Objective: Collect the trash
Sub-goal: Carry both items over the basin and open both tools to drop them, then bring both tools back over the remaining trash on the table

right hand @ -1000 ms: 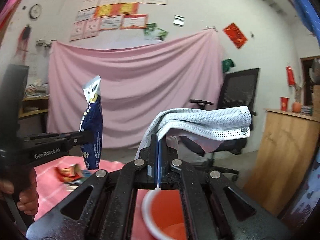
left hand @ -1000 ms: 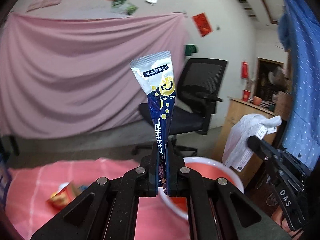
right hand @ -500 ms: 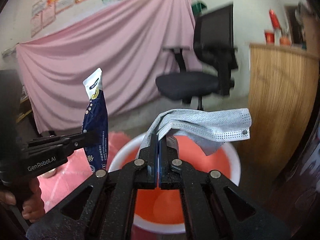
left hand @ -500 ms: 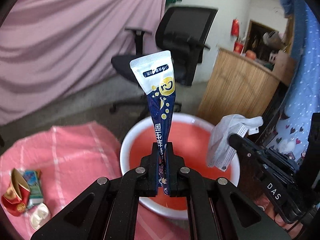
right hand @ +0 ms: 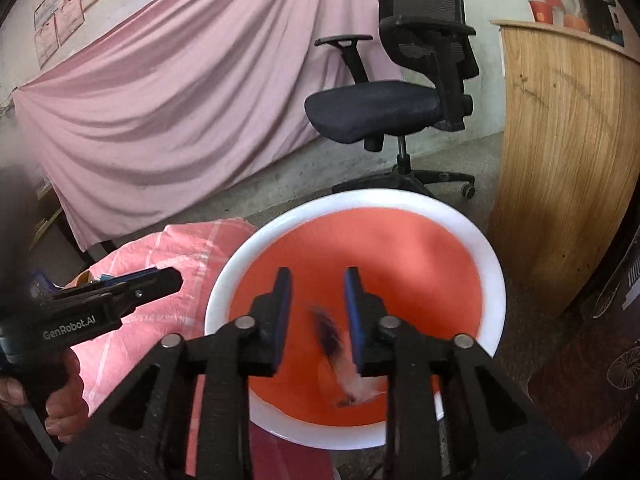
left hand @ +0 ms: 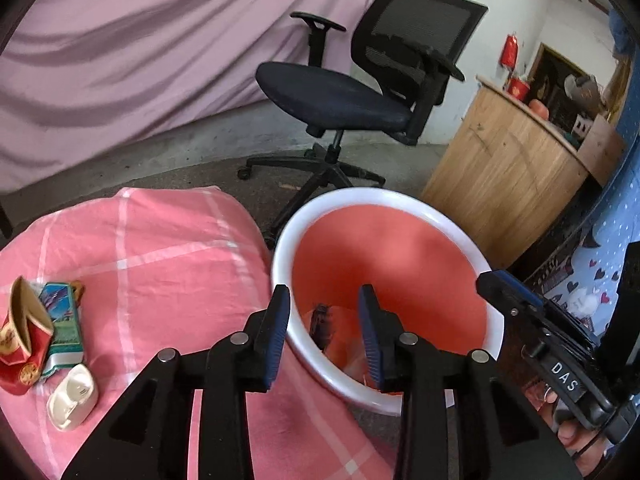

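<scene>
the left gripper (left hand: 323, 328) has its jaws spread wide with nothing between them, poised over the near left rim of the red basin (left hand: 280, 240). the right gripper (right hand: 316, 312) is likewise parted and empty, hanging above the middle of the same basin (right hand: 490, 264). between its fingers a blurred dark blue wrapper (right hand: 329, 336) and a pale scrap, probably a mask (right hand: 358, 386), show low against the basin floor; blur makes it unclear whether they lie there or are falling. in the left view the wrapper (left hand: 320, 322) appears deep inside near the bottom.

what remains sits on the pink checked cloth (left hand: 160, 248), well to the left of the basin: a crushed red paper cup (left hand: 20, 340), a green and blue packet (left hand: 64, 332) touching it on its right side, and a small white plastic piece (left hand: 72, 396) just in front of both. the packet's long axis runs roughly away from the camera, near parallel to the left gripper's fingers. judging by position, the left gripper is clearly nearer this cluster, since the right one is over the basin on the far side, so the next pickup likely means swinging the left tool leftward and down. the touching cup and packet could get pinched together.
</scene>
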